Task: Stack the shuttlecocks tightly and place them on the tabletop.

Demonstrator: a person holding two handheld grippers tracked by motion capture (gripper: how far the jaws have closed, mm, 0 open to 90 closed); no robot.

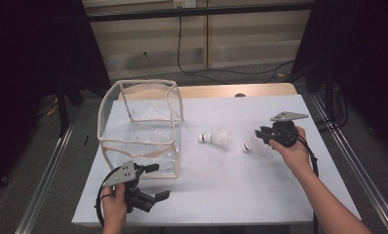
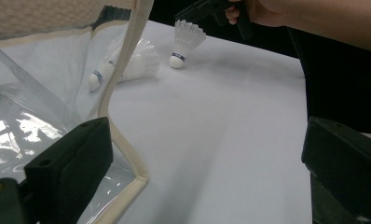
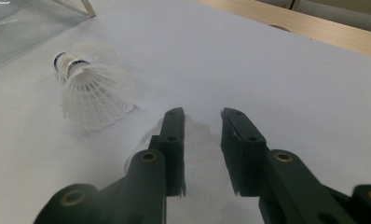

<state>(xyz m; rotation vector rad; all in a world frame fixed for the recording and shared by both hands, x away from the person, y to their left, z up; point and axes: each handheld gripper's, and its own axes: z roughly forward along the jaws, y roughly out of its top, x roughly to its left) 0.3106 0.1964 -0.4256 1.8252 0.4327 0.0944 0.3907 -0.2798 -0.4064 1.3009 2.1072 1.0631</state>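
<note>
From the high view, the right tool (image 1: 258,137) is clenching a shuttlecock (image 1: 251,145) on the table (image 1: 221,190); a second shuttlecock (image 1: 216,139) is lying beside the clear bag (image 1: 143,127).

In the left gripper view, the left tool (image 2: 207,177) is gaping, released.

In the right gripper view, jaws are pinching the feathery skirt (image 3: 200,140): light, crushable, so gentle pressure is probably suiting it.

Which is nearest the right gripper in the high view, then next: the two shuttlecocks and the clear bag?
1. Shuttlecock between the right gripper jaws, its cork tip pointing left.
2. Second shuttlecock, lying to its left, mid-table.
3. Clear bag, upright at the table's left.
</note>
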